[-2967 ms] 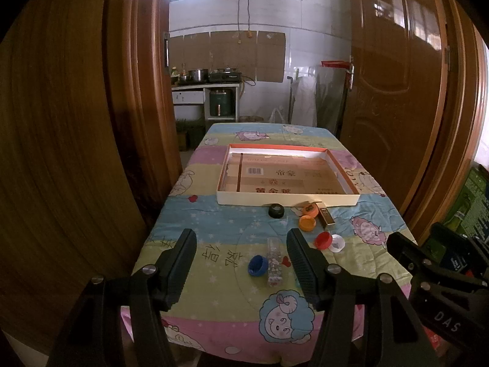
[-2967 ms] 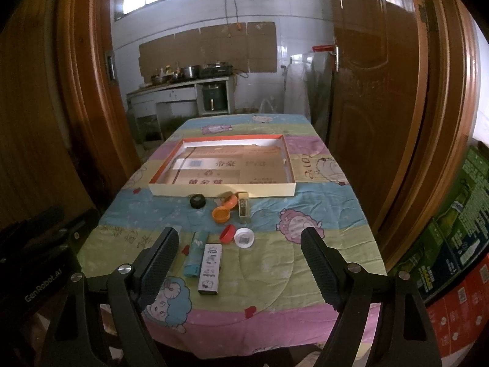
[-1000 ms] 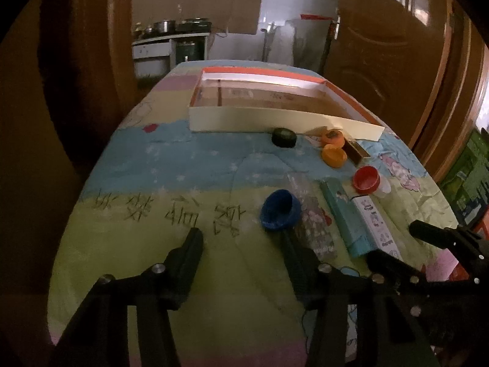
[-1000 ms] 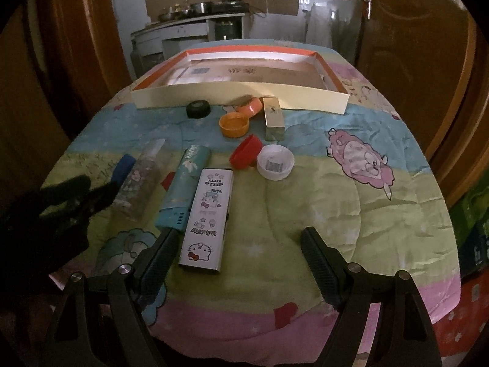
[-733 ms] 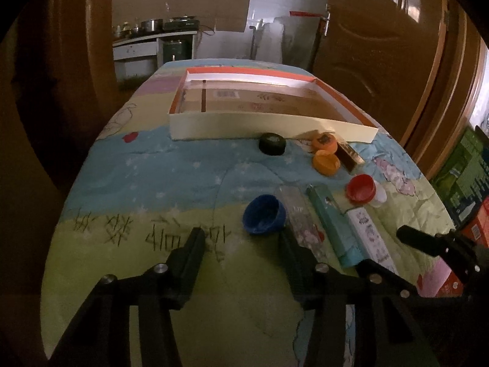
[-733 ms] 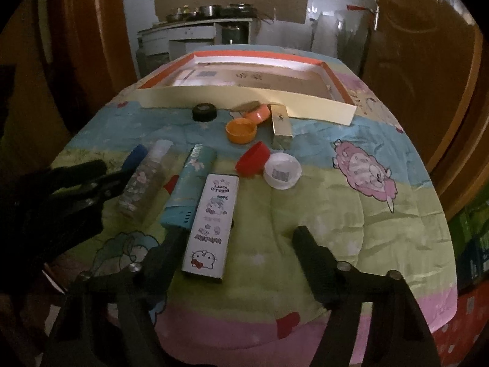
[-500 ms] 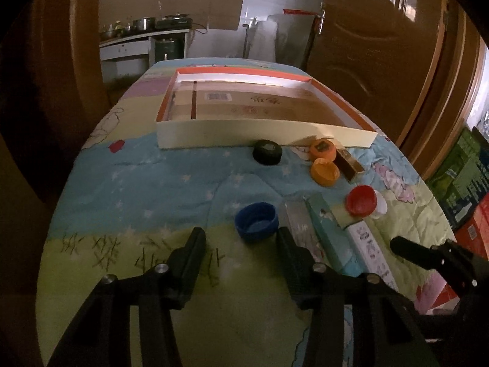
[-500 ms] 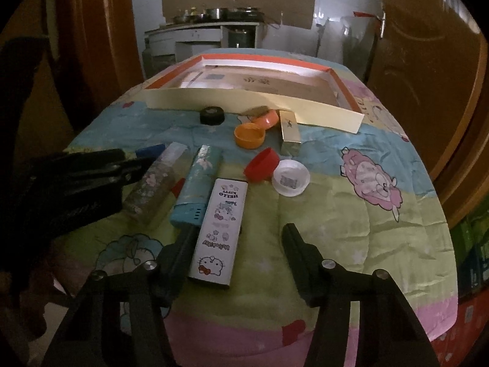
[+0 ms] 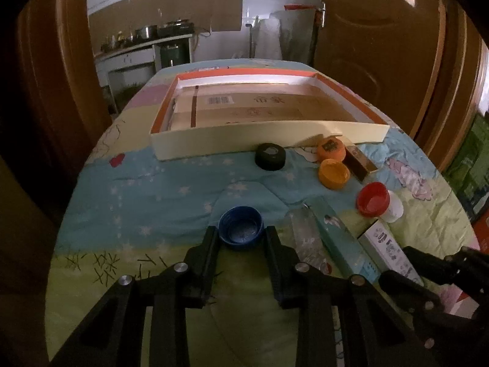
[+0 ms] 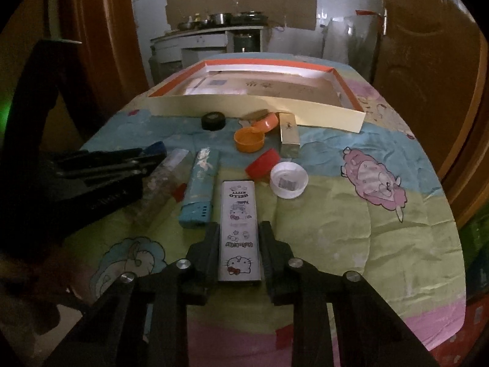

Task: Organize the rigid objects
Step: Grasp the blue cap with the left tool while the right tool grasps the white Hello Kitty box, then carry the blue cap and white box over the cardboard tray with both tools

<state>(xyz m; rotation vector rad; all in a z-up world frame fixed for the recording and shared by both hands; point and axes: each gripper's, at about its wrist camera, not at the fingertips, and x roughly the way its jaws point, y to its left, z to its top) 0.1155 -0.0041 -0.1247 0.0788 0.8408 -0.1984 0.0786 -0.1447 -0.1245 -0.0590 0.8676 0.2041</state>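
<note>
A blue bottle cap (image 9: 240,227) lies open side up on the patterned tablecloth. My left gripper (image 9: 241,235) has its jaws closing on it, and both fingertips touch its sides. A white Hello Kitty box (image 10: 240,229) lies lengthwise between the fingers of my right gripper (image 10: 239,232). Those jaws are closing too, with the pads against the box's long sides. The shallow cardboard tray (image 9: 232,140) with the orange rim stands further back on the table.
Between the grippers lie a clear bottle (image 10: 162,180) and a teal box (image 10: 200,189). Nearer the tray lie a black cap (image 9: 270,156), two orange caps (image 9: 333,173), a red cap (image 9: 372,203), a white cap (image 10: 288,180) and a gold box (image 10: 288,134). Wooden doors flank the table.
Both grippers went from wide open to closed. The left one moved forward until the blue cap sat between its fingers; the right one stayed over the white box and clamped it.
</note>
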